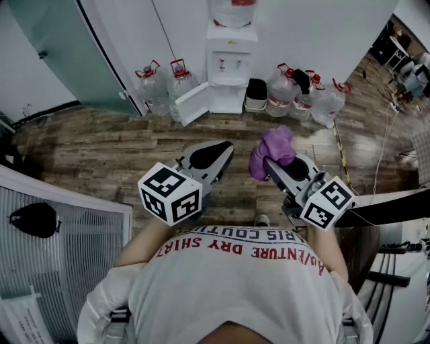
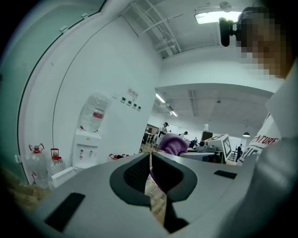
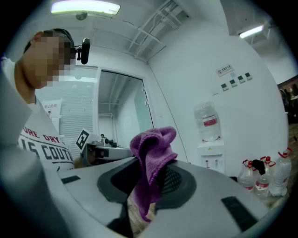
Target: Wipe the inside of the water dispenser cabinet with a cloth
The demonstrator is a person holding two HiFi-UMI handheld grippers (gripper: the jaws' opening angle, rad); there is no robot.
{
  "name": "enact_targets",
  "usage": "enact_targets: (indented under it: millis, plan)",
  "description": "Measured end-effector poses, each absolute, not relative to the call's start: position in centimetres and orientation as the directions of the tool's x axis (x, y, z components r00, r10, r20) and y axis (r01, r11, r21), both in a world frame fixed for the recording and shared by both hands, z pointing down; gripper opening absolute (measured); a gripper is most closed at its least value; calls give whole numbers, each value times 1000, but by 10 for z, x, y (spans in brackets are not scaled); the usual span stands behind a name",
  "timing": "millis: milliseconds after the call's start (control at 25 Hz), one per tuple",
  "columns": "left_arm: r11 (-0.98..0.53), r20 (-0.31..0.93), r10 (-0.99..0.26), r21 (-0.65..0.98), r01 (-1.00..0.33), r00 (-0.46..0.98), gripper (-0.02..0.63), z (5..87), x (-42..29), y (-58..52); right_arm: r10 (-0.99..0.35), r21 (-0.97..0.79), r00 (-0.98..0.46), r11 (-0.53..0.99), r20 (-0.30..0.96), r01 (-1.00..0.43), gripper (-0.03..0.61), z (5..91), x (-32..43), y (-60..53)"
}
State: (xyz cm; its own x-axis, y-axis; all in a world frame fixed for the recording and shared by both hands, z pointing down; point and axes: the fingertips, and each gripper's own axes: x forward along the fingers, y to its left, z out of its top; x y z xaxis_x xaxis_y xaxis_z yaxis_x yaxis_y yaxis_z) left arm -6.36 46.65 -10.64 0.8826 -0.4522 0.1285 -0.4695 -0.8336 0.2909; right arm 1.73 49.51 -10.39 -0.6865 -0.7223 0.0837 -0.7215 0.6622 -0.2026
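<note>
Person stands on the wood floor [image 1: 94, 144], well back from the water dispenser [image 1: 230, 54] at the far wall. Both tongs are held out ahead of the chest, pointed toward the dispenser.

Right gripper [image 1: 270, 163]: jaws clamped tight on the purple cloth [image 1: 274, 148]. The cloth bunches in a lump above the jaw tips. The right gripper view shows a tail of it [image 3: 150, 160] hanging down between the pads. Cloth is up in the air, well apart from the cabinet.

Left gripper [image 1: 225, 149]: jaws brought together, only a hairline slit between the pads, nothing in them. Floor planks show through the slit in the left gripper view. It sits just left of the right gripper, at about the same height.

Dispenser: white, upright, with a water bottle [image 1: 233, 10] seated on top. Lower cabinet [image 1: 228, 99] stands open, its door [image 1: 193, 104] swung out to the left. The inside is too small to make out from here.

Red-capped water jugs stand on the floor on both sides: two at the left [image 1: 164, 86] and several at the right [image 1: 306, 99]. A small bin [image 1: 255, 94] stands just right of the cabinet. A frosted glass panel [image 1: 54, 47] is at far left.
</note>
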Motion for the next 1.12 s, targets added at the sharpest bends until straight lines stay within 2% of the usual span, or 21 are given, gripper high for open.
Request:
enact_targets:
  millis: [680, 1120]
  plan:
    - [-839, 131, -428, 309, -447, 894, 35, -91, -94, 468, -759, -223, -644, 615, 92, -757, 106, -93, -7, 504]
    - [-793, 192, -460, 350, -498, 867, 35, -62, -54, 385, -723, -306, -683, 631, 99, -713, 107, -62, 36, 415]
